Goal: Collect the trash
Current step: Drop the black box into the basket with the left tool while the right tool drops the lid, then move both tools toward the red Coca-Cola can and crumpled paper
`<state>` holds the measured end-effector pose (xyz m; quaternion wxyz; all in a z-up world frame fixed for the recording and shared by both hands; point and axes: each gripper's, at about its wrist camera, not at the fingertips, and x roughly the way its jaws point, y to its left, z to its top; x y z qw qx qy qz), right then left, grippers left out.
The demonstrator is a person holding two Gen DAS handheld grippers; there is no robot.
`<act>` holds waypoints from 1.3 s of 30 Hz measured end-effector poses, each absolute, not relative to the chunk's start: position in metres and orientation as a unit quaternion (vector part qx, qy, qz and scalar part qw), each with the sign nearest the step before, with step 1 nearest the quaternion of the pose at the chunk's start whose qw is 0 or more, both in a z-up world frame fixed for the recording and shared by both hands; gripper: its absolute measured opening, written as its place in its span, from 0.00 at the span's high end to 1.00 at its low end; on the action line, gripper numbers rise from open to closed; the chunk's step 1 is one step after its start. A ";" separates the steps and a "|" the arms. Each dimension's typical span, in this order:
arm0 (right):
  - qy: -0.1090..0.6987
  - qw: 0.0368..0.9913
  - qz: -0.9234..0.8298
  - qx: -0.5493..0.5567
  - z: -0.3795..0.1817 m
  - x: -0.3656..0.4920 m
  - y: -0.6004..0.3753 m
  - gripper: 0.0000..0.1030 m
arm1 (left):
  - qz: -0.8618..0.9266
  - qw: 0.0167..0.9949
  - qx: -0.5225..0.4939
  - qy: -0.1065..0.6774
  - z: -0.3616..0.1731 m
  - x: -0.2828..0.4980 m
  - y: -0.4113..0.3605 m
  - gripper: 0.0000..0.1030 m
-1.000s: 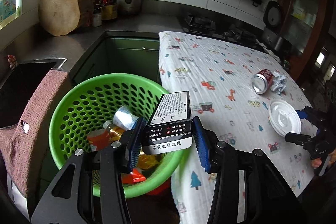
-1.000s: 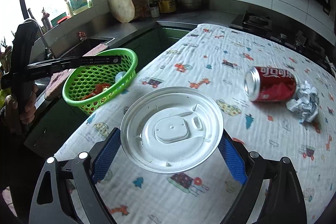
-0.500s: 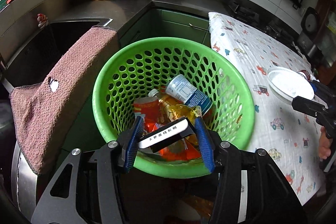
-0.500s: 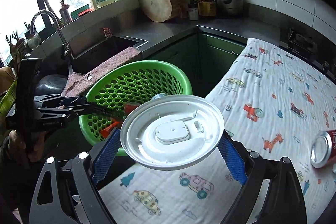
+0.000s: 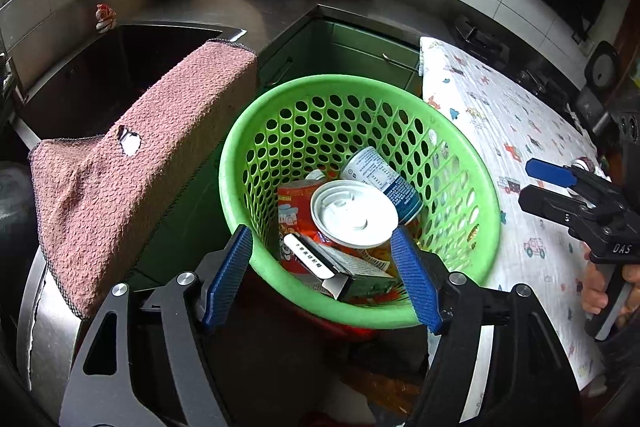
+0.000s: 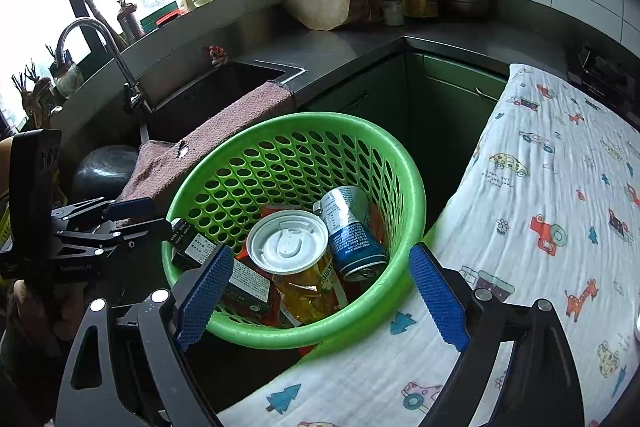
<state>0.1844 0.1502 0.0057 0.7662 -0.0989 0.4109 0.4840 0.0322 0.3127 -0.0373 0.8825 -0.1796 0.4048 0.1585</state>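
- My left tool [image 5: 322, 275]: spread, empty, above green basket [image 5: 472, 155];
- My right tool [image 6: 320, 293]: spread, empty;
- White lid [image 6: 287, 241], black box [image 5: 340, 269]: binned;
- Next, I judge: reach back over table [image 6: 540, 227] for remaining trash

A round green perforated plastic basket [image 6: 404, 163] holds the trash — a white plastic lid [image 6: 287, 241] lies flat on top. Beside it, a blue can [image 6: 352, 233] on its side and a dark box [image 6: 192, 247].

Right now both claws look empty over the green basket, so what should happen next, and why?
Probably draw the right gripper back over the table: its jaws are open, and the white lid and box already lie in the green basket.
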 end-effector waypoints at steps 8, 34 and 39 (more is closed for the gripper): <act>0.408 0.788 0.453 -0.083 0.014 0.188 0.093 0.14 | 0.153 0.887 -0.175 0.399 -0.028 0.042 0.297 0.18; 0.421 0.879 0.202 -0.097 0.019 0.296 -0.211 0.11 | -0.054 0.904 -0.082 0.417 0.001 0.198 0.096 0.09; 0.438 0.867 0.213 -0.109 0.002 0.321 -0.224 0.11 | -0.098 0.895 -0.054 0.432 0.005 0.238 0.051 0.06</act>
